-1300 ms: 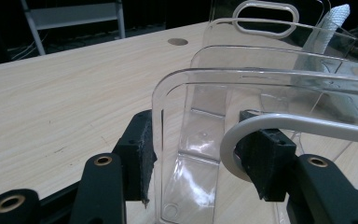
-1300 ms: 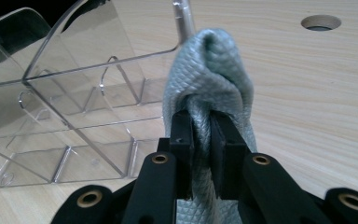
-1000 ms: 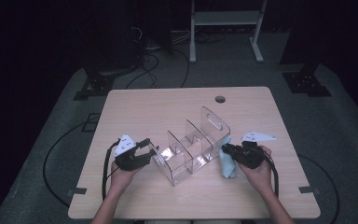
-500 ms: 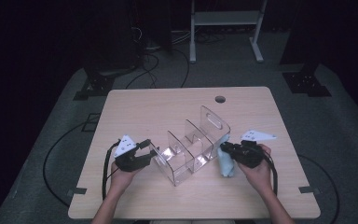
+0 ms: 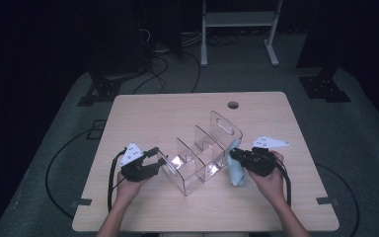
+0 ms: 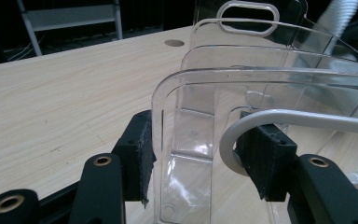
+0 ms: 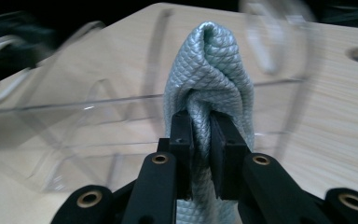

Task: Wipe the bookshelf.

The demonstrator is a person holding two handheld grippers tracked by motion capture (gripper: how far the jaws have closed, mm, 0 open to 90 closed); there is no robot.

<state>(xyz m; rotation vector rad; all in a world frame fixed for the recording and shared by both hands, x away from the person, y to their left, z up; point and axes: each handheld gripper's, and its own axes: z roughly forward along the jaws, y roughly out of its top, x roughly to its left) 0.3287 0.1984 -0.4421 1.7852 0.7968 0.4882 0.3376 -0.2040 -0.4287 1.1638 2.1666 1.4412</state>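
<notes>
Left tongs point(image 6: 193, 154) clamp the clear organizer point(image 5: 202, 155) wall; right tongs point(image 7: 200, 149) pinch the cloth point(image 7: 209, 84) at 3 o'clock. A hard wipe may slide the organizer loose.

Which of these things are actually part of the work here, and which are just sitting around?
In use:
- clear plastic rack, its end wall pinched by the left claw
- pale blue cloth, clamped in the right claw beside the rack

Just about:
- wooden table with its cable hole
- white metal stand behind
- floor cables
</notes>
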